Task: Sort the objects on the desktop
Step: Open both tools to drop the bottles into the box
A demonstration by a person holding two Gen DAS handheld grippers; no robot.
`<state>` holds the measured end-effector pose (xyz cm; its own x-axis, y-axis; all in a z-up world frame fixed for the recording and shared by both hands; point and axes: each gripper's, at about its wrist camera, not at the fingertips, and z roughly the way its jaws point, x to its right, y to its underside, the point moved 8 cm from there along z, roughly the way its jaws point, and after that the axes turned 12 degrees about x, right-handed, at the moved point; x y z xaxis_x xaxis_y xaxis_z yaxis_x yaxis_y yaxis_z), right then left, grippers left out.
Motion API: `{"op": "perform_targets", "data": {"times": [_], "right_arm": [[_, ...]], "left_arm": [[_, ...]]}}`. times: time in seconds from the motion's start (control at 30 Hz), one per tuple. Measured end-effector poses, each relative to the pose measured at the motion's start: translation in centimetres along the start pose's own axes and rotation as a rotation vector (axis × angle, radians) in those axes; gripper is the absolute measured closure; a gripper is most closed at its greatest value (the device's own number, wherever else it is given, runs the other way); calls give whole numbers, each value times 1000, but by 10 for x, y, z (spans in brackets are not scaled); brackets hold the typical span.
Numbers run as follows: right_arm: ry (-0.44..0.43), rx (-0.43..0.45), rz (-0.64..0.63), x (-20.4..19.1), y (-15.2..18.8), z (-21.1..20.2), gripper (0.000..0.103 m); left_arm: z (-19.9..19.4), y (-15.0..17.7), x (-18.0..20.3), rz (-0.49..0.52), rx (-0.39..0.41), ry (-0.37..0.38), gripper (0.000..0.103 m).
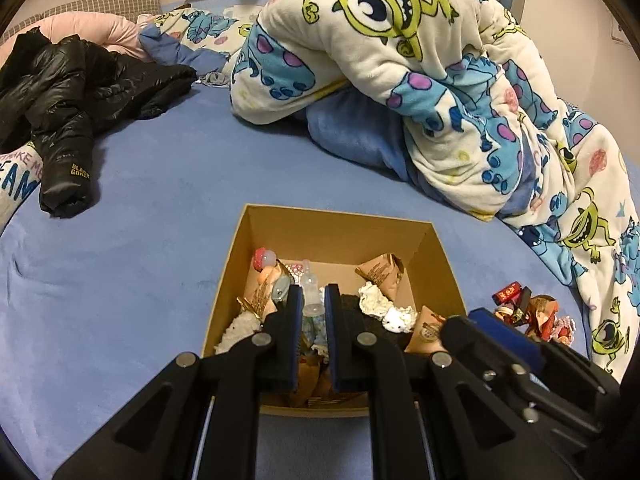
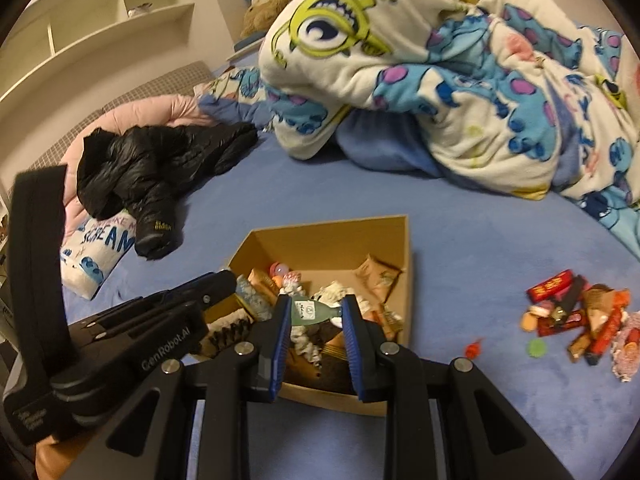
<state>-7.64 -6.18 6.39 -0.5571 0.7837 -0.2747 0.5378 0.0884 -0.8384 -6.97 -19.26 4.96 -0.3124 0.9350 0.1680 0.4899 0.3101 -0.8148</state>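
An open cardboard box [image 1: 340,236] [image 2: 332,232] sits on the blue bed sheet, holding wrapped snacks, small plush toys and other bits. My left gripper [image 1: 312,294] hangs over the box, shut on a small clear bottle [image 1: 309,278] that stands up between its pads. In the right wrist view the left gripper [image 2: 222,280] reaches in from the left. My right gripper [image 2: 316,304] is also over the box, shut on a small grey-green bottle [image 2: 314,312] lying crosswise between its blue pads. A loose pile of red and brown snack packets [image 2: 576,316] [image 1: 532,312] lies right of the box.
A black puffer jacket [image 1: 72,92] [image 2: 160,160] lies at the back left on a printed pillow [image 2: 100,248]. A bunched cartoon blanket [image 1: 400,80] [image 2: 440,80] fills the back and right. White shelves [image 2: 100,20] stand behind the bed. Small candies [image 2: 472,350] lie near the box.
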Motion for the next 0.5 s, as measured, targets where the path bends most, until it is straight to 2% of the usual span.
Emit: {"op": "perform_targets", "data": {"times": [0.5], "right_arm": [[-4,-54,43,6,22,30,77]], "left_arm": [[16,15,-5,32,-20,-27,91]]}}
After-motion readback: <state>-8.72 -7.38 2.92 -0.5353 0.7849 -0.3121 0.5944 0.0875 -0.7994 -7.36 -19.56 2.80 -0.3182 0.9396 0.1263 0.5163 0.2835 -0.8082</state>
